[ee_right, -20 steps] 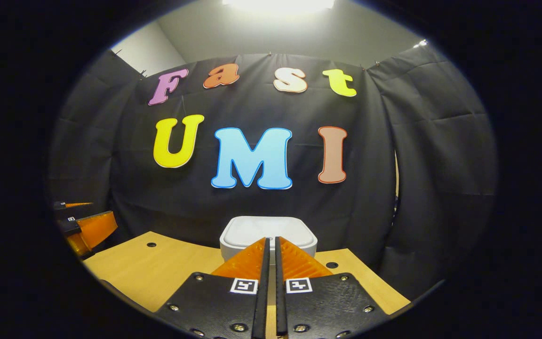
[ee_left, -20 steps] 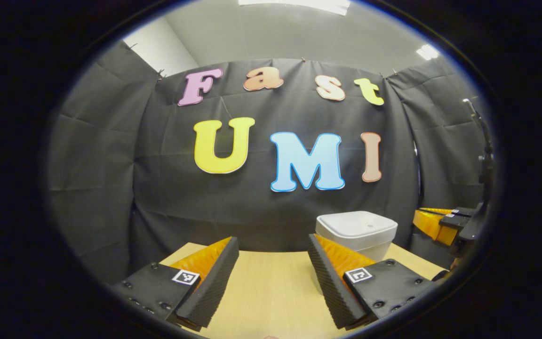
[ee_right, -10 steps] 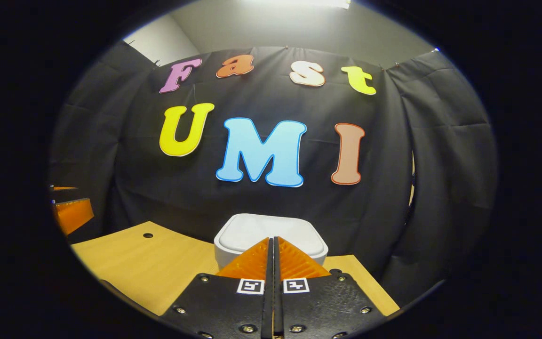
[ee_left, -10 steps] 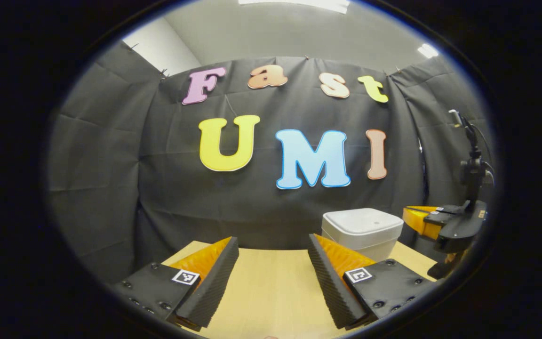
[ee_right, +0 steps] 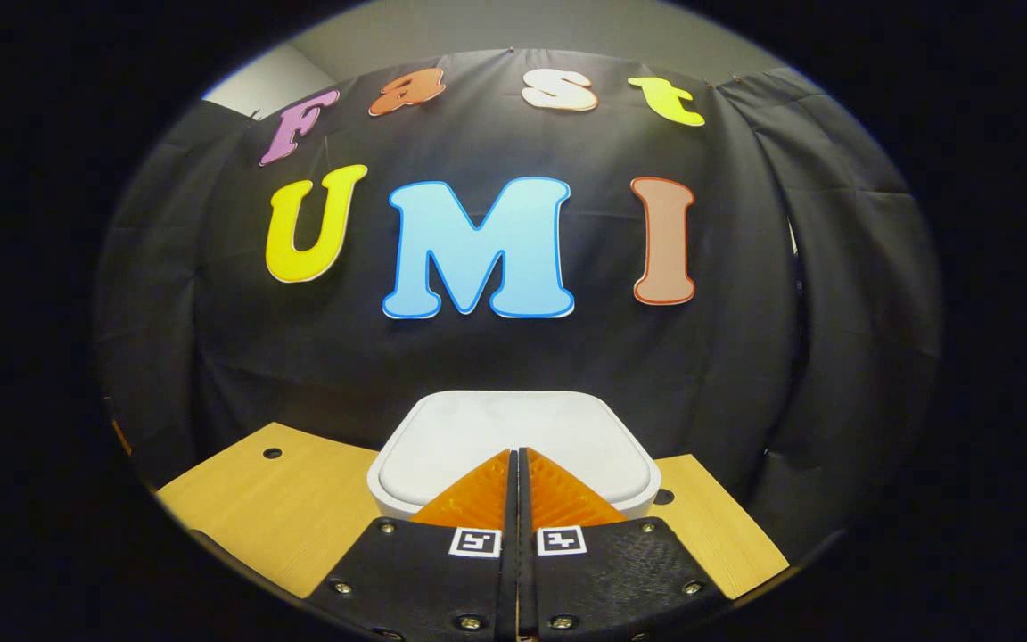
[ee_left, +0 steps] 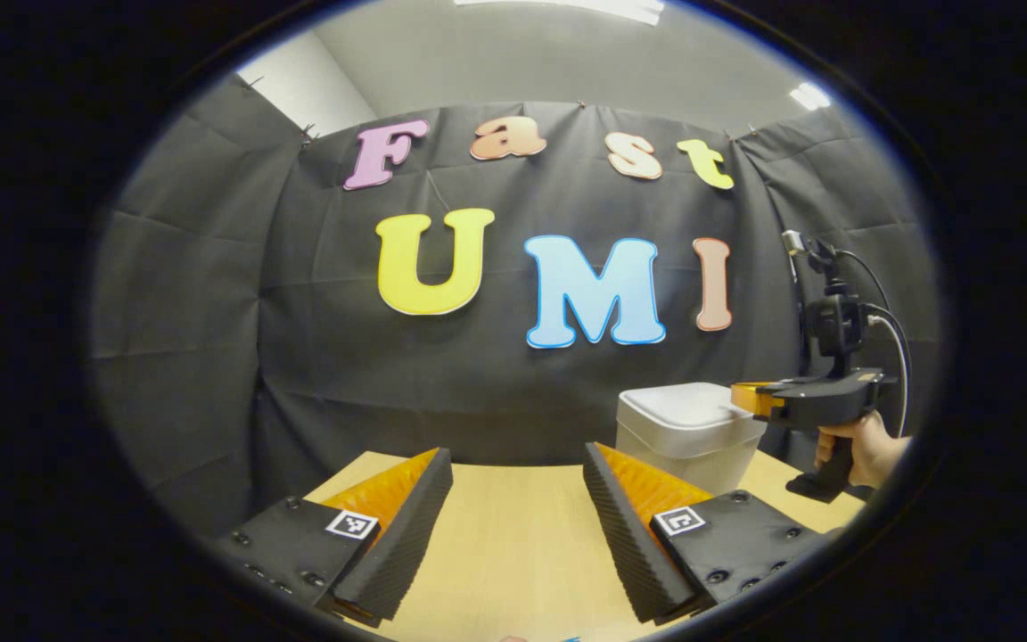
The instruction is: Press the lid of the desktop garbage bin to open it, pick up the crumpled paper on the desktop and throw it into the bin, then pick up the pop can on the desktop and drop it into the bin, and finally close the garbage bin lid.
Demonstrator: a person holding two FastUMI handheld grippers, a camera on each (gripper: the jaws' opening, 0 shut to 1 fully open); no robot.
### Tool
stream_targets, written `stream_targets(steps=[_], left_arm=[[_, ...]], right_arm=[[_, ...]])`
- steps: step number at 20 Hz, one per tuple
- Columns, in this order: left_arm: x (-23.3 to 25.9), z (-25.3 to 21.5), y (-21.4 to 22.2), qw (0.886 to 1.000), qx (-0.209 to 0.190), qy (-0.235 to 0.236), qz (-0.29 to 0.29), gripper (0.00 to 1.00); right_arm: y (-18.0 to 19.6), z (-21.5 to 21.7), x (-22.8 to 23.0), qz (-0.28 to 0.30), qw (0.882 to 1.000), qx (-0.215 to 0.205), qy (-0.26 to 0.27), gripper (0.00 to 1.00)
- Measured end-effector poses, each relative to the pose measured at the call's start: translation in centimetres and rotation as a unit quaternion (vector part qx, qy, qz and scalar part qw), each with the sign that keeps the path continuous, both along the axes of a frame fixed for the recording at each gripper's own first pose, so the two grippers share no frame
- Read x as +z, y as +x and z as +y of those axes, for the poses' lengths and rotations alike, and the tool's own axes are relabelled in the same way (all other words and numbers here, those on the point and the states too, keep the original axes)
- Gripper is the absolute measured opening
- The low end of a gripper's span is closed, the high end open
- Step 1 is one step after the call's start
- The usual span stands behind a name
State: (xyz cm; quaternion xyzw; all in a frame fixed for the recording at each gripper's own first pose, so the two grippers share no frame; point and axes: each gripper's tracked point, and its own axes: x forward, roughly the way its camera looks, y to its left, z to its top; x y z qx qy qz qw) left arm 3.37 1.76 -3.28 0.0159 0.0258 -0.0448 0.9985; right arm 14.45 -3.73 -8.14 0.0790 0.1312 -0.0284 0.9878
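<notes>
1. The tabletop is pale wood and runs back to the black cloth wall; in the right gripper view its surface has a small round hole on either side of the bin
2. The garbage bin is white with rounded corners and stands at the far right of the tabletop, close to the cloth wall; its lid lies flat and closed
3. The right claw has its two fingers pressed together with nothing between them; in the right gripper view its tips sit over the near edge of the lid, though contact cannot be told. In the left gripper view the same claw reaches the bin's upper right edge, and a hand grips its handle
4. The left claw is spread wide and empty above the bare tabletop, well to the left of the bin
</notes>
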Motion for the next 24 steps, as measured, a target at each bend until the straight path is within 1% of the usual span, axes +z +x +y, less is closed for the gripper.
stream_targets(steps=[2, 4, 5, 7, 11, 12, 14, 17, 20, 24], left_arm=[[0.1, 0.1, 0.4, 1.000, -0.015, 0.002, -0.001, 0.98], [0.5, 0.0, 0.7, 1.000, -0.027, 0.002, -0.007, 0.99], [0.6, 0.0, 0.9, 1.000, -0.028, 0.002, -0.009, 0.99], [0.5, 0.4, 1.0, 1.000, -0.016, 0.003, -0.009, 0.99], [0.1, -0.7, 0.5, 1.000, -0.004, -0.012, -0.002, 0.98], [0.0, -1.1, 0.4, 1.000, -0.005, -0.016, -0.001, 0.99], [-0.4, -1.5, 0.1, 1.000, -0.002, -0.015, 0.003, 0.99], [0.0, -1.4, -0.7, 1.000, 0.010, -0.020, 0.002, 0.98], [0.7, -0.5, -1.6, 0.999, 0.025, -0.025, -0.002, 0.99], [1.0, 0.1, -2.4, 0.999, 0.037, -0.018, -0.003, 0.98]], right_arm=[[-0.1, -0.2, -0.5, 0.012, 1.000, -0.006, -0.012, 0.00], [-0.2, 0.0, -1.2, 0.024, 0.999, -0.003, -0.026, 0.01], [-0.1, -0.1, -0.9, 0.017, 0.999, -0.003, -0.031, 0.01], [-0.1, -0.1, -1.4, 0.023, 0.999, 0.007, -0.033, 0.00], [0.0, -0.1, -2.0, 0.032, 0.999, 0.009, 0.041, 0.01], [0.1, -0.1, -2.0, 0.031, 0.998, 0.012, 0.045, 0.01], [0.2, 0.0, -1.8, 0.026, 0.999, 0.017, 0.035, 0.01], [0.3, -0.2, -1.5, 0.022, 0.999, 0.007, 0.024, 0.01], [0.0, -0.5, -0.5, 0.012, 0.999, 0.009, 0.040, 0.00], [0.0, -1.7, 2.4, -0.033, 0.998, -0.006, 0.045, 0.02]])
